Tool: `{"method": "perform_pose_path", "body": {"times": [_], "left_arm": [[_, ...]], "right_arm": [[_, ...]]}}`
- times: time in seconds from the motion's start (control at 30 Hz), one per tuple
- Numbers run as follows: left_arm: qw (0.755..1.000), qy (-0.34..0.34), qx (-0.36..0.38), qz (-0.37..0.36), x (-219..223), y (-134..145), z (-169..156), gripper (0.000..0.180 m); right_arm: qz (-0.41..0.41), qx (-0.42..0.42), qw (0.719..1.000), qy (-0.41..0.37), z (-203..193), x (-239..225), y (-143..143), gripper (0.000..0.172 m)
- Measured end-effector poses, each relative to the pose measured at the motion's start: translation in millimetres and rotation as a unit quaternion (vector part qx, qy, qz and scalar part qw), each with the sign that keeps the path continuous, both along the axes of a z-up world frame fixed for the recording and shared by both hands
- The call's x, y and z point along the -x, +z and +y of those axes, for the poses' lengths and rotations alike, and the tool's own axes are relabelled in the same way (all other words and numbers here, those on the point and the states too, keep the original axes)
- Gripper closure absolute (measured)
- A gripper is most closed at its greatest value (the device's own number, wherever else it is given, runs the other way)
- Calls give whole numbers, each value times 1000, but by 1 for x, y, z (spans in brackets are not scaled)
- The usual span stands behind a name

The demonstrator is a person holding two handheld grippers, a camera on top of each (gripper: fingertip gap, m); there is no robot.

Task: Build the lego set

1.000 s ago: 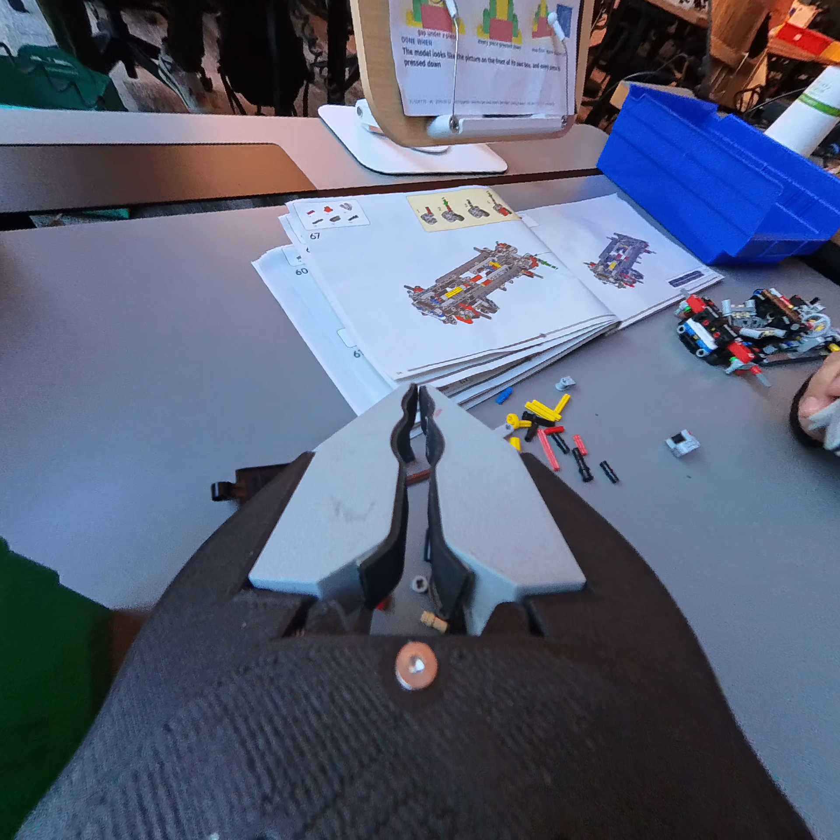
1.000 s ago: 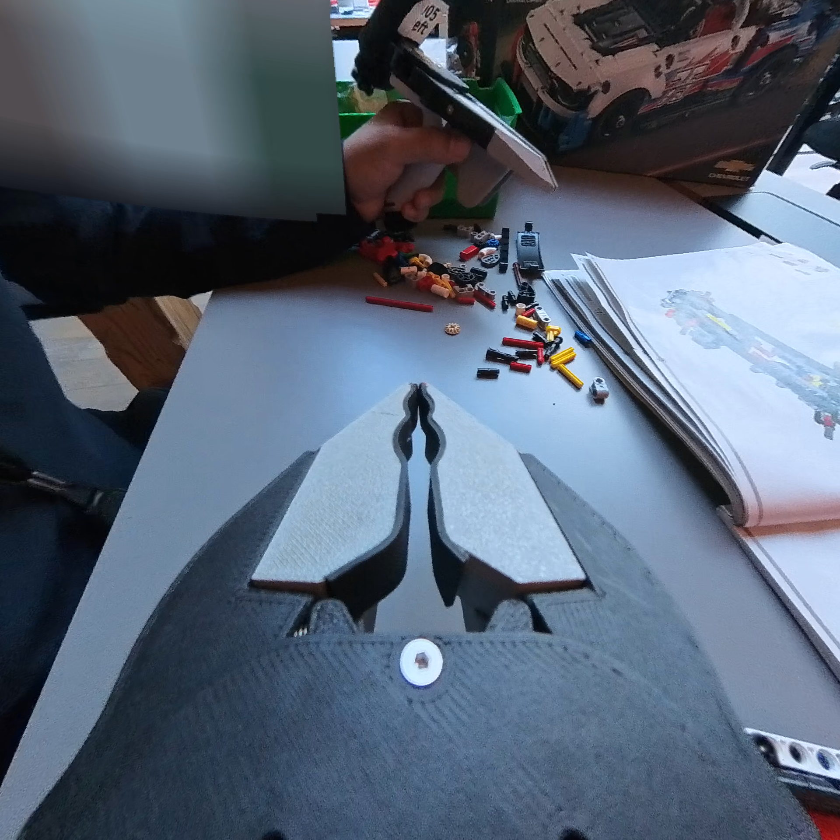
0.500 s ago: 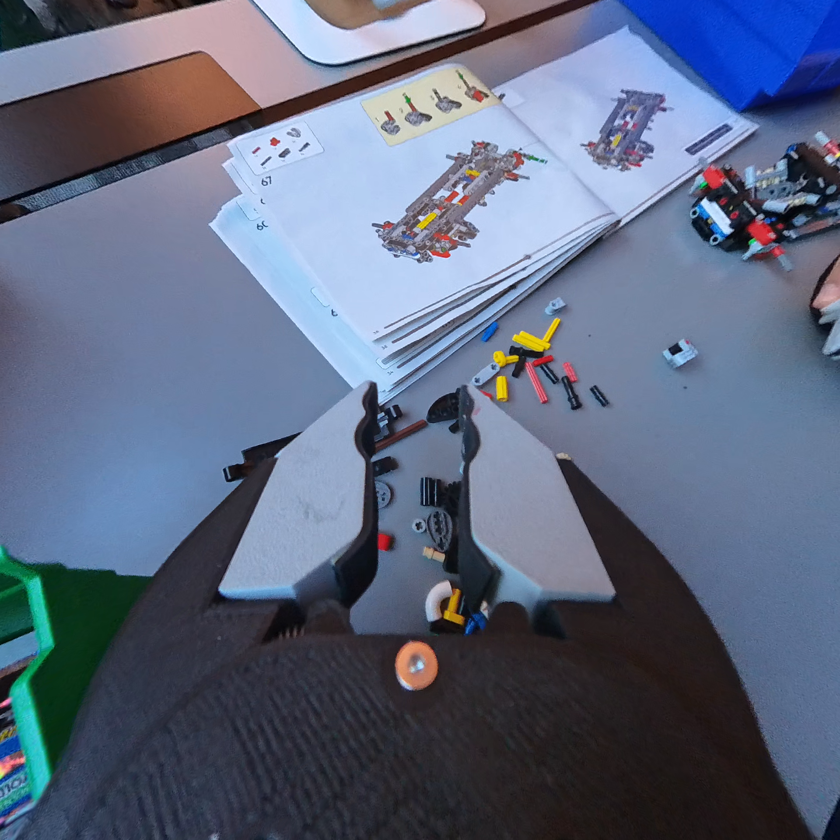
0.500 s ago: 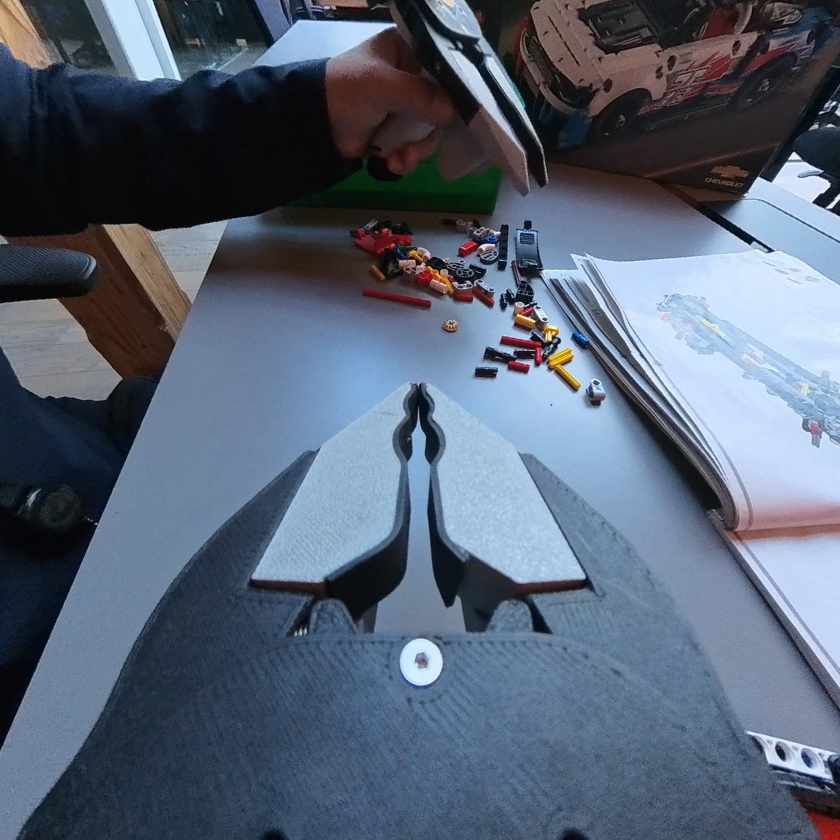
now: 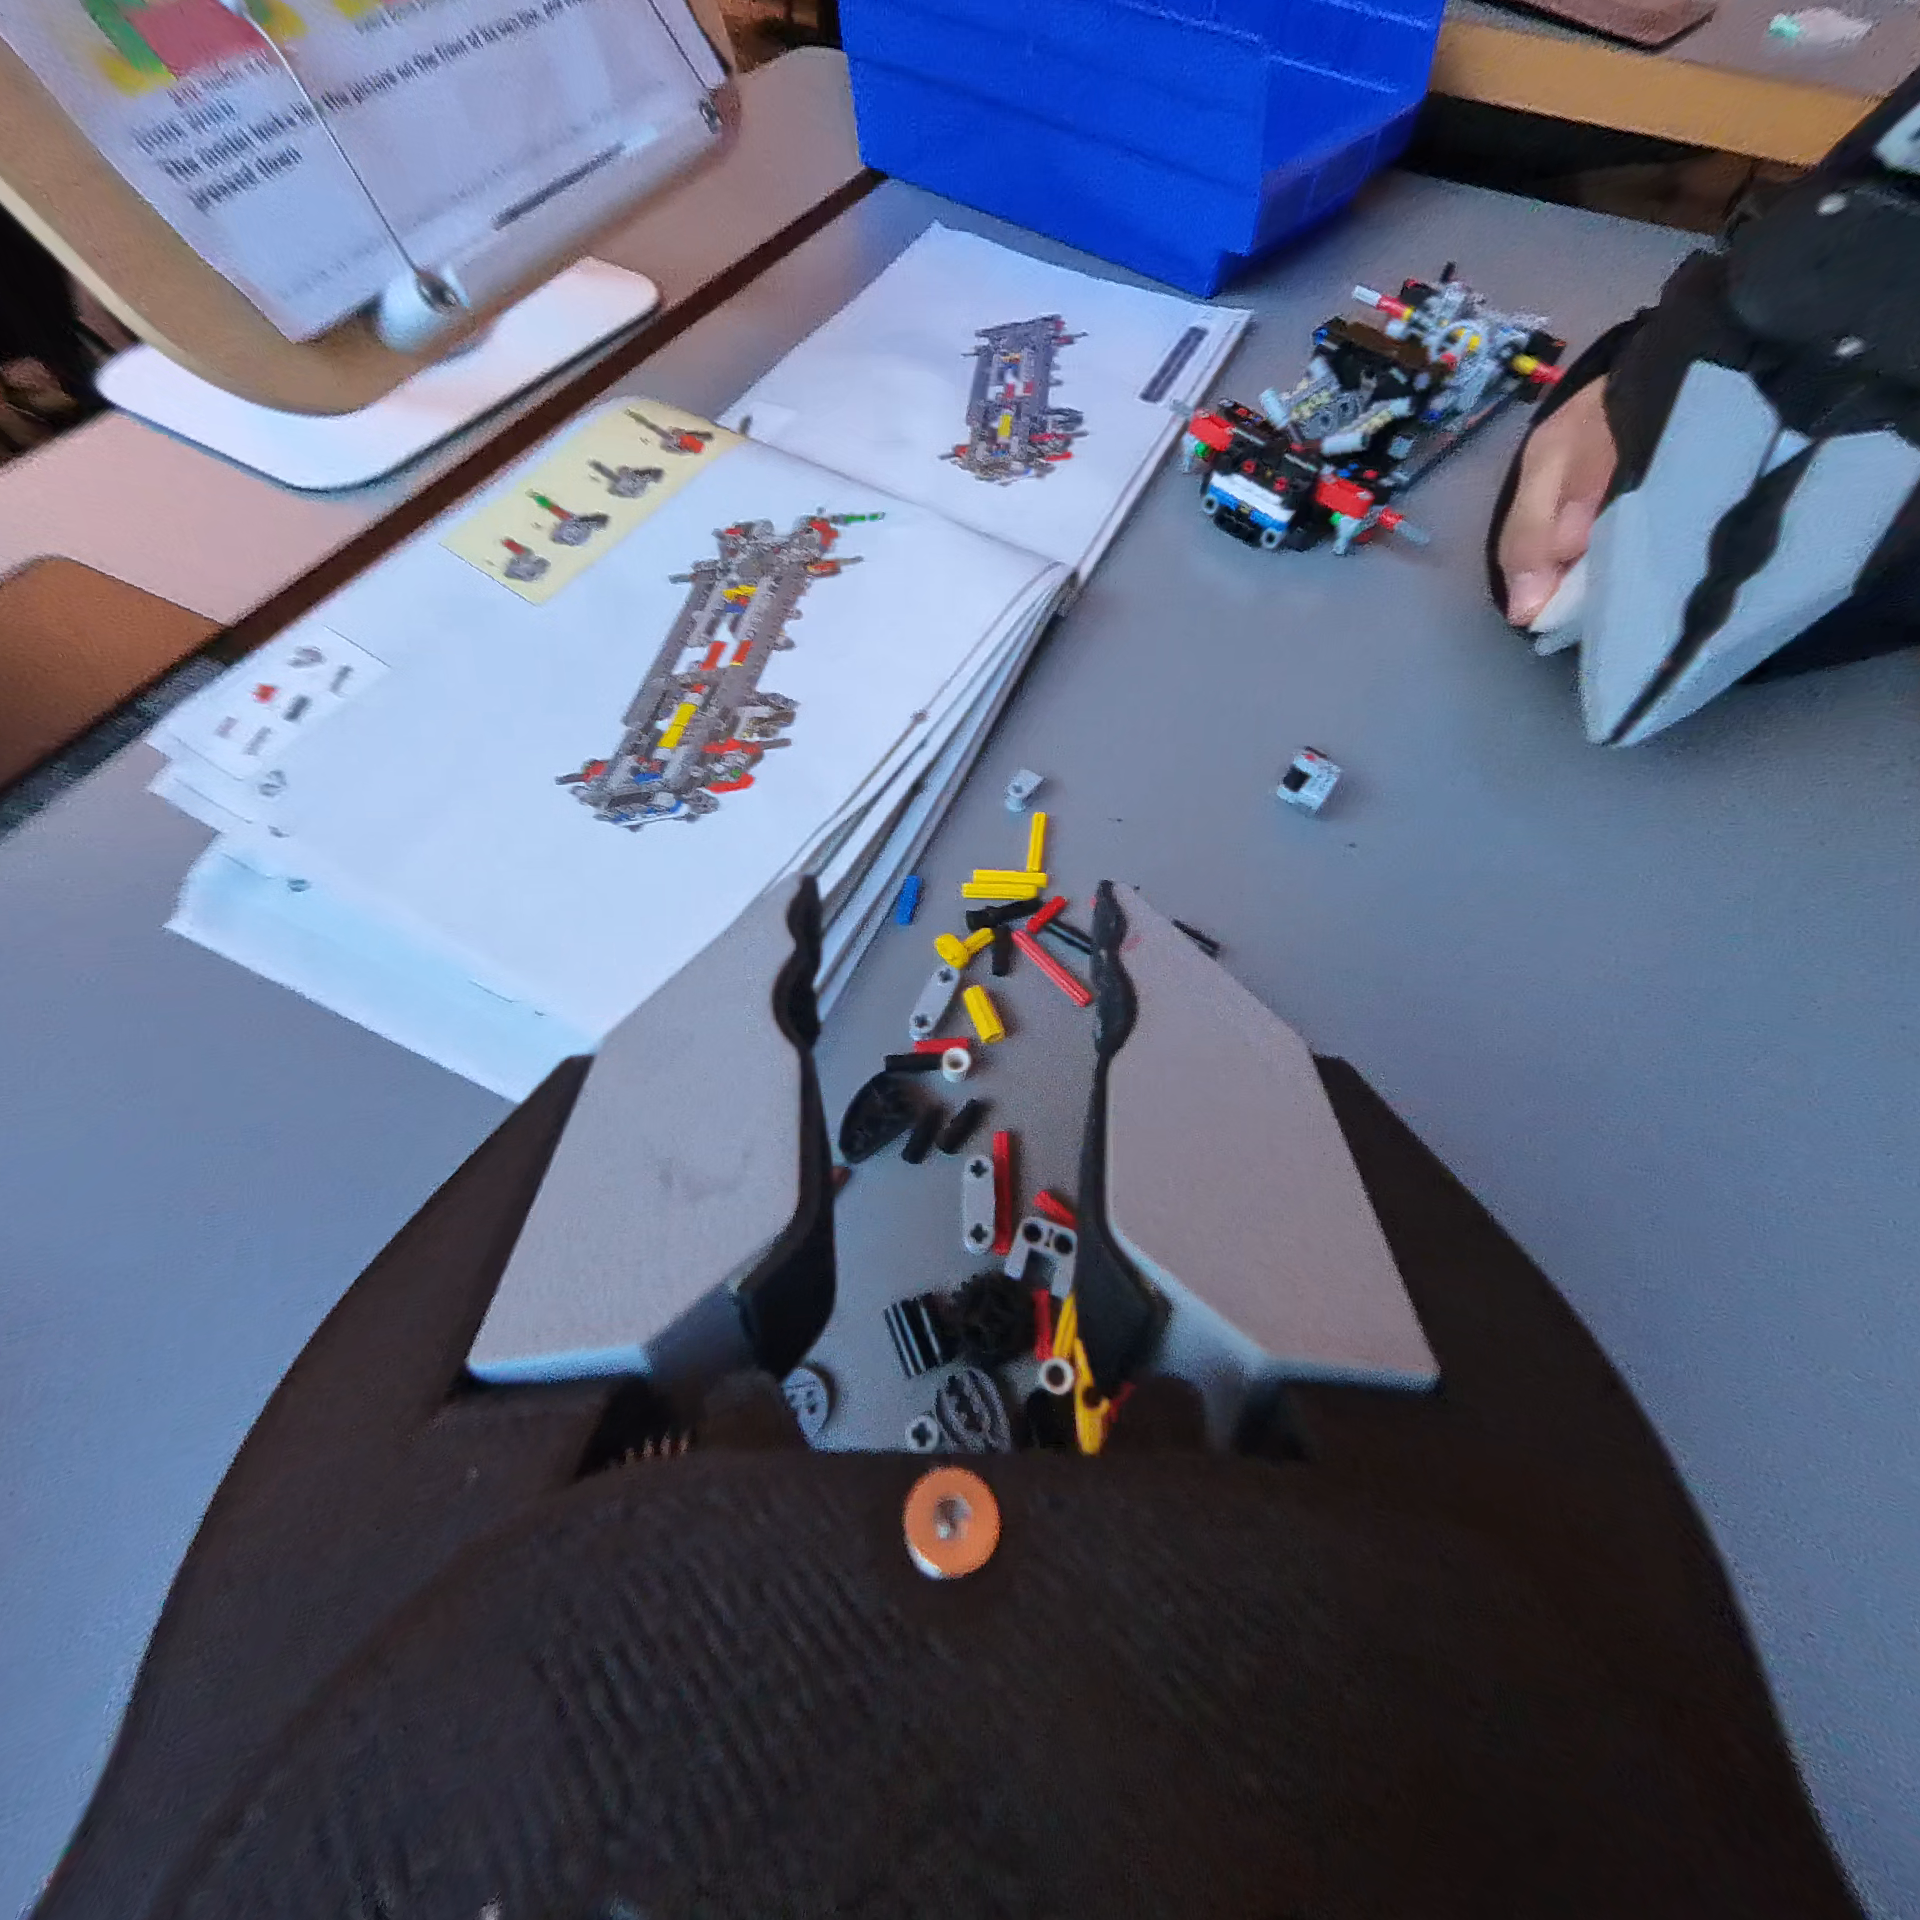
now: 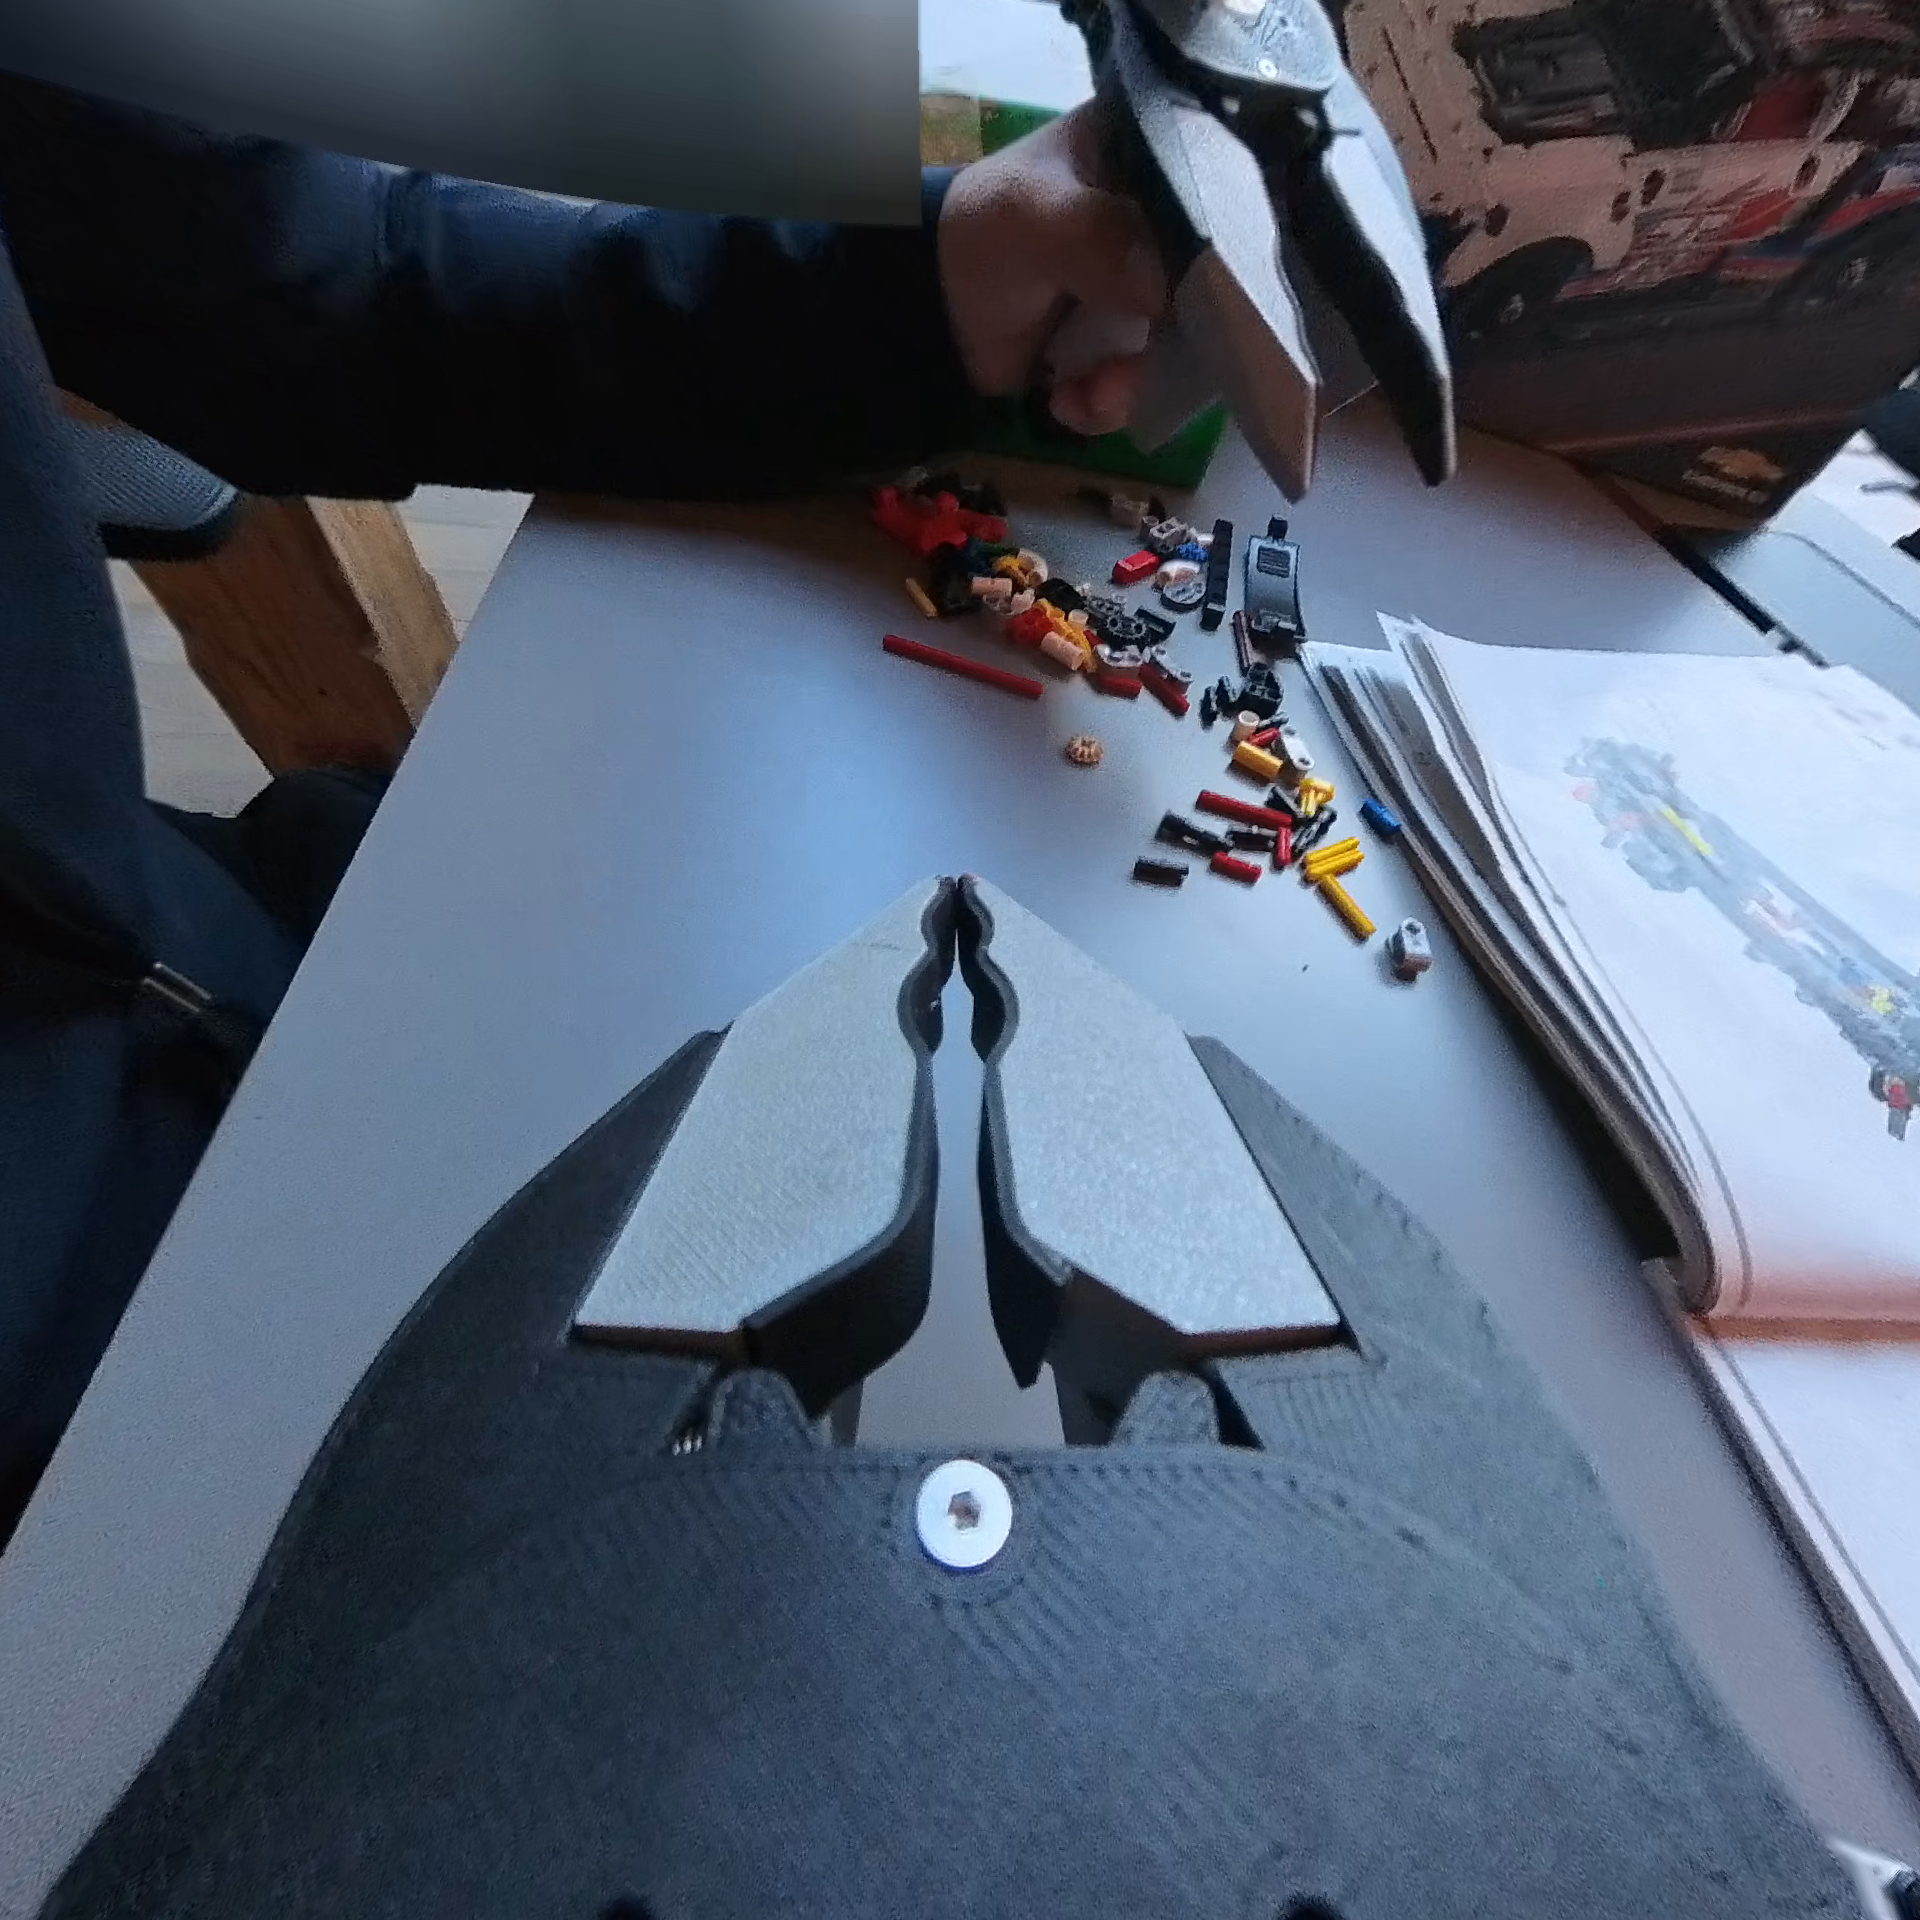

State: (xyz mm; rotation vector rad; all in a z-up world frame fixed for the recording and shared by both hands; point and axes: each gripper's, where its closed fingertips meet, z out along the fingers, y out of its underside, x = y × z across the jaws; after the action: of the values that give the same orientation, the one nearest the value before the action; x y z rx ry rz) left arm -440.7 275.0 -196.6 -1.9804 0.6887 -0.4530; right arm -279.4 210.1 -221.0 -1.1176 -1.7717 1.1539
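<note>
My left gripper (image 5: pixel 951 914) is open and holds nothing. It hangs above a scatter of small toy building pieces (image 5: pixel 987 997) on the grey table (image 5: pixel 1558 1039): yellow, red and black pins and grey connectors. In the right wrist view the left gripper (image 6: pixel 1361 468) shows held in a hand above the far pieces (image 6: pixel 1091 623), fingers apart. My right gripper (image 6: pixel 956 883) is shut on nothing, low over bare table. It also shows at the right in the left wrist view (image 5: pixel 1662 707). A part-built toy chassis (image 5: pixel 1361 416) stands beyond the pieces.
An open instruction booklet (image 5: pixel 675 675) lies left of the pieces. A blue bin (image 5: pixel 1122 114) and a stand with a printed sheet (image 5: pixel 364 156) sit at the back. A toy car box (image 6: pixel 1662 229) and a green bin (image 6: pixel 1174 457) stand behind the far pieces.
My left gripper has opened from shut and has swung forward and to the right over the loose pieces. My right gripper has stayed shut and still.
</note>
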Motion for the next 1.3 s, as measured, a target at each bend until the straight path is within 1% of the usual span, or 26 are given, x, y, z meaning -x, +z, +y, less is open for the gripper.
{"method": "perform_pose_path", "body": {"times": [0.1,0.2,0.3,0.37,0.43,0.5,0.53,0.6,0.63,0.7,0.77,0.8,0.87,1.0,1.03,1.07,1.1,1.17,1.3], "left_arm": [[999,28,-11,29,7,6,-5,131],[998,58,10,34,17,16,-15,133],[989,127,38,71,43,13,-19,142],[984,148,45,84,53,10,-20,143],[989,125,57,57,44,7,-23,149],[992,69,103,37,29,-4,-35,159],[989,43,131,44,24,-11,-44,160],[979,-10,176,107,24,-28,-71,180],[976,-34,170,129,21,-31,-80,180],[970,-83,178,145,11,-36,-97,180],[965,-97,184,160,8,-44,-100,177],[963,-99,190,161,7,-48,-99,177],[965,-81,190,162,7,-54,-88,179],[979,-18,181,92,-1,-51,-53,180],[980,-12,184,76,-4,-51,-49,180],[981,-4,182,70,-3,-51,-45,180],[982,18,171,74,3,-50,-39,180],[985,63,145,71,17,-43,-28,180],[989,118,87,7,36,-13,-16,180]], "right_arm": [[23,-15,1000,-15,3,10,6,172],[7,-13,1000,-25,8,16,-2,172],[12,8,999,-33,13,16,1,172],[22,16,999,-42,19,15,5,172],[28,24,998,-50,23,14,8,172],[33,27,998,-53,24,13,10,172],[33,27,998,-53,24,13,10,172],[29,26,998,-53,24,12,8,172],[27,26,998,-52,24,12,8,172],[27,25,998,-52,24,12,8,172],[26,23,998,-51,23,11,7,172],[25,22,998,-52,23,11,7,172],[25,20,998,-52,23,11,7,172],[28,16,998,-58,27,12,8,172],[30,16,998,-60,27,12,9,172],[32,15,997,-62,28,11,10,172],[36,14,997,-65,30,11,11,172],[42,11,997,-70,32,10,14,172],[50,11,995,-81,37,9,17,172]]}}
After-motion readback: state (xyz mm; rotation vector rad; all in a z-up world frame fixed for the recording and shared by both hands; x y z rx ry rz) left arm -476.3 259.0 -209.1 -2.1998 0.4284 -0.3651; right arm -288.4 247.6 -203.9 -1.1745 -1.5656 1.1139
